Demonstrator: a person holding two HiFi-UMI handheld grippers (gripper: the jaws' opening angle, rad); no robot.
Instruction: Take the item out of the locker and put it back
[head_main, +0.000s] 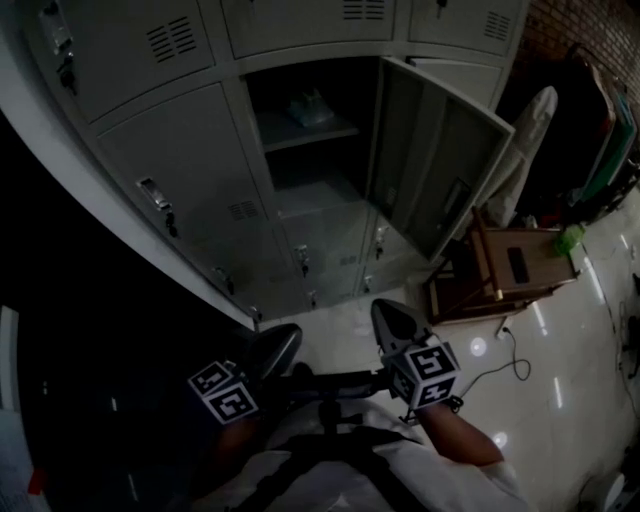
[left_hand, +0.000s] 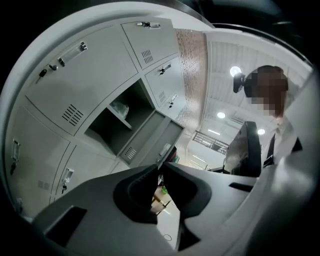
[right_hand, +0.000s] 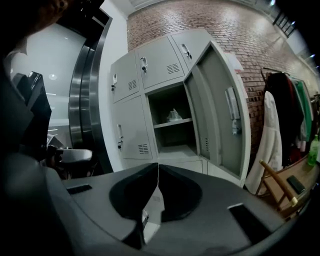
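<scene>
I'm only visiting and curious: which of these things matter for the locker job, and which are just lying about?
Part of the job:
- open locker
- pale item on its upper shelf
- left hand-held gripper, shut, empty
- right hand-held gripper, shut, empty

Just lying about:
- wooden chair
- green bottle
- white coat
- cable on the floor

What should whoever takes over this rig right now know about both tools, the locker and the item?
Left tool: shut, empty.
Right tool: shut, empty.
Both are held low in front of the locker, short of it.
The locker door stands open. The pale item lies on the upper shelf.
Done: door open.
Left: reach in, grip the item, bring it out, set it back on the shelf. Whether it has already been out once, I cannot tell.
</scene>
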